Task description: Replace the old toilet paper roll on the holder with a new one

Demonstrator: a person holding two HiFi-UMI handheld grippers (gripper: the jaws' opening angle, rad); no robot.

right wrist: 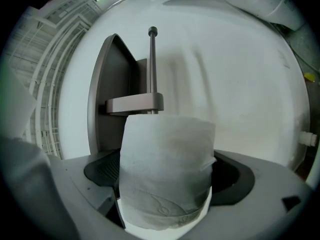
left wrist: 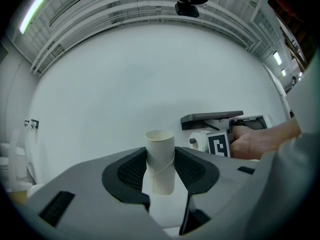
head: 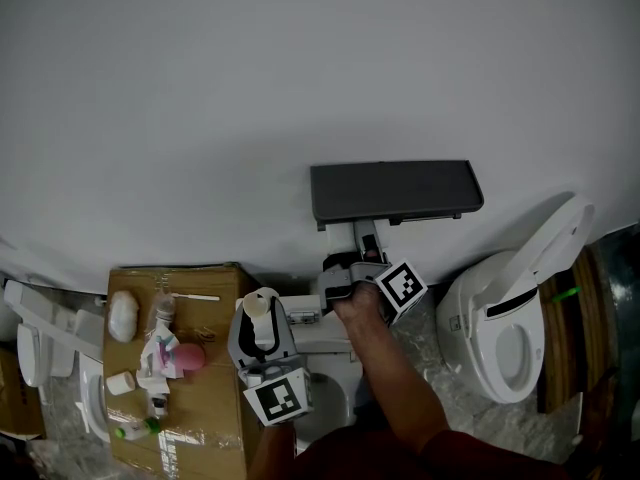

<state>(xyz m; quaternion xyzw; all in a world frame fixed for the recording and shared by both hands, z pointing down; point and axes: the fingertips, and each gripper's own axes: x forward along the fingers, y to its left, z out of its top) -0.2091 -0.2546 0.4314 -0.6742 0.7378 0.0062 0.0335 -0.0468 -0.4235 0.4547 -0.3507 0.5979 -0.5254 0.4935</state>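
Note:
The dark grey holder hangs on the white wall, its shelf above and a thin rod sticking out past a bracket. The new white roll sits in front of that rod, between the jaws of my right gripper. Those jaws stand wide, and a dark gap shows between the roll and the right pad. In the head view my right gripper is just under the holder. My left gripper is shut on the empty cardboard tube, held upright to the left of the holder.
A toilet with its lid up stands at the right. Another white bowl lies below my hands. At the left a cardboard box carries small bottles and a pink thing. More white fixtures stand at the far left.

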